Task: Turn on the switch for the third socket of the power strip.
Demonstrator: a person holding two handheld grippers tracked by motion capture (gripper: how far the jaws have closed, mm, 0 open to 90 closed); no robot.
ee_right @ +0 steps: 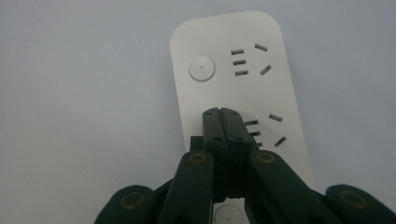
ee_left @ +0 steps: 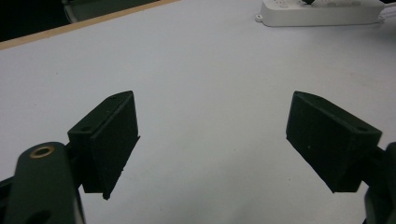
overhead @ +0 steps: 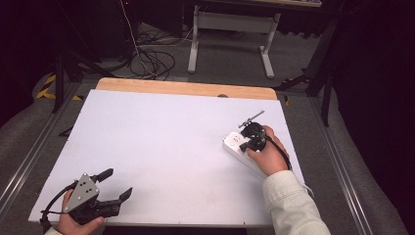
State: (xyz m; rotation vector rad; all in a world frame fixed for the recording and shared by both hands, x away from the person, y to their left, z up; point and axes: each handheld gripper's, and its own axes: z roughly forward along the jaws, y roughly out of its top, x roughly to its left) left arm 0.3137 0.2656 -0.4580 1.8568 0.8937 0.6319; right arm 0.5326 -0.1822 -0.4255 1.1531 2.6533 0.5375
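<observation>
1. Black jaws of the right gripper [ee_right: 225, 122] are pressed flat together with nothing between them, their tips hovering over, or maybe touching, the face of the white power strip [ee_right: 224, 56]; contact itself is too close to call.
2. Just ahead of those tips sits a round button [ee_right: 201, 69] near the strip's rounded end, with a set of socket slots [ee_right: 250, 58] beside it. A second set of slots lies right by the tips, and another round button peeks out below, between the gripper's arms.
3. From the high view, the right gripper [overhead: 252, 137] is over the near-right part of the table [overhead: 156, 142], the hand behind it resting by the strip [overhead: 232, 142], which lies flat and angled on the white surface.
4. Over on the near-left corner, the left gripper [overhead: 115, 183] is spread wide, holding nothing; its own camera looks along the two black jaws across bare table to the strip [ee_left: 322, 11] well apart.
5. My read: this is the pressing step, closed tips used as a poker on a switch button.
6. Next move calls for lining the tips squarely over one button and pushing straight down; a skewed push could slide the light strip, so the idle left gripper might steady it.
</observation>
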